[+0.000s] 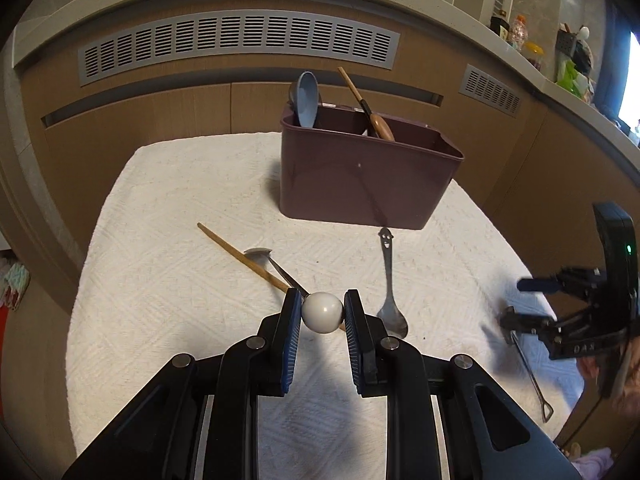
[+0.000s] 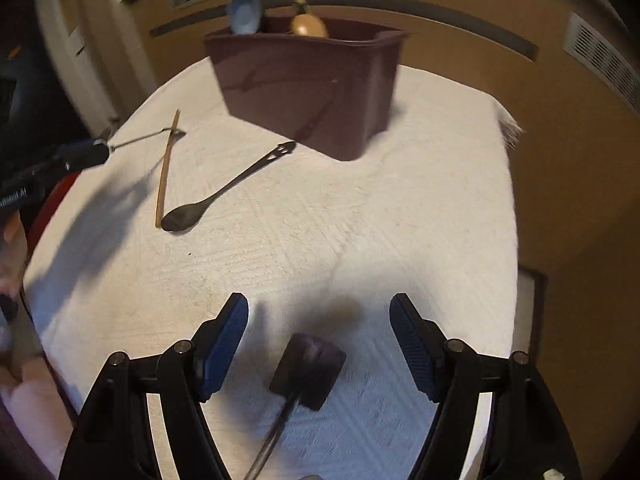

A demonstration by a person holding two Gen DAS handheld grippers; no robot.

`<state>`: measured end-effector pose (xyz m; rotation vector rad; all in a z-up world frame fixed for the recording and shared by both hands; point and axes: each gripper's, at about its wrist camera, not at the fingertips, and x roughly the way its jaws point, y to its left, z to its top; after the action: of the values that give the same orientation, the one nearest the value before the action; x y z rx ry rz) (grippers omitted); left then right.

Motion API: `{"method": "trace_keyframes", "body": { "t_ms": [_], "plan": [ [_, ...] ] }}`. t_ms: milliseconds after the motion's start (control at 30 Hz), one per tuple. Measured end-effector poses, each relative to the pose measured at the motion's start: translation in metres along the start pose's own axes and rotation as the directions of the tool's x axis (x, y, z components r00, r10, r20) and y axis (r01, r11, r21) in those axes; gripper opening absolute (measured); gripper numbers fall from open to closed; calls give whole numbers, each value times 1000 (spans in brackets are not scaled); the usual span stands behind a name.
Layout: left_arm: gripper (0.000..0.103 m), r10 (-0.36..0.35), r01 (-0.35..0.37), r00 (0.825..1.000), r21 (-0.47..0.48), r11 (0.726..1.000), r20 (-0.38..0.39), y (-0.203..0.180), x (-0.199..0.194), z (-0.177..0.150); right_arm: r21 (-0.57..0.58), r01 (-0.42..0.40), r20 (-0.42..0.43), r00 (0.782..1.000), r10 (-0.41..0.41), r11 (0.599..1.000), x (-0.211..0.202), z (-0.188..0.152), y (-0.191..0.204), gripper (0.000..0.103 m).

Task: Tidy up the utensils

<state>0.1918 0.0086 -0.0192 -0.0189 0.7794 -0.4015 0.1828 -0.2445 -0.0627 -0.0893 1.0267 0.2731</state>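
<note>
My left gripper [image 1: 322,312] is shut on the white ball end [image 1: 322,312] of a thin metal utensil [image 1: 276,266] whose shaft runs away across a wooden stick [image 1: 236,252]. A smiley-handled metal spoon [image 1: 389,284] lies to its right. The maroon utensil bin [image 1: 360,172] stands at the back with a blue spoon [image 1: 307,98] and a wooden spoon [image 1: 372,114] in it. My right gripper [image 2: 318,316] is open above a small dark shovel-shaped utensil [image 2: 308,370] on the towel. The bin [image 2: 312,84] and the smiley spoon [image 2: 224,192] lie ahead of it.
A white textured towel [image 1: 180,200] covers the small table. Wooden cabinet panels with grey vents [image 1: 236,44] curve behind it. A counter at the right holds bottles and packets [image 1: 532,48]. The towel's right edge [image 2: 508,200] drops off beside the cabinet.
</note>
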Motion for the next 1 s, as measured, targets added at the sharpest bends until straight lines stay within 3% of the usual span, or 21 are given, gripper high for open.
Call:
{"method": "trace_keyframes", "body": {
  "t_ms": [100, 200, 267, 300, 333, 467, 667, 1000],
  "plan": [
    [23, -15, 15, 1000, -15, 1000, 14, 1, -1, 0, 100, 43, 3, 999, -44, 994, -3, -22, 4, 67],
    [23, -29, 30, 999, -41, 999, 15, 6, -6, -2, 90, 123, -10, 992, -123, 988, 7, -31, 16, 60],
    [23, -26, 27, 999, -49, 998, 27, 7, -15, -3, 87, 151, 19, 988, -153, 985, 5, -34, 24, 44],
    [23, -22, 23, 999, -47, 999, 35, 7, -20, -3, 82, 139, 19, 990, -141, 987, 4, -33, 29, 30],
    [23, -17, 19, 999, -43, 999, 44, 6, -24, -3, 74, 139, 22, 990, -141, 987, 4, -32, 32, 29],
    [23, 3, -2, 995, -6, 1000, 95, -4, -46, -1, 57, 137, 62, 988, -140, 989, -8, -23, 33, 29],
    [23, -4, -1, 987, 37, 999, 158, -17, -71, 7, 82, 109, 210, 970, -124, 991, -48, -5, 30, 29],
    [23, -149, 151, 971, 6, 989, 189, -24, -97, 36, 90, 63, 357, 930, -91, 994, -89, 19, 38, 29]
  ]
}}
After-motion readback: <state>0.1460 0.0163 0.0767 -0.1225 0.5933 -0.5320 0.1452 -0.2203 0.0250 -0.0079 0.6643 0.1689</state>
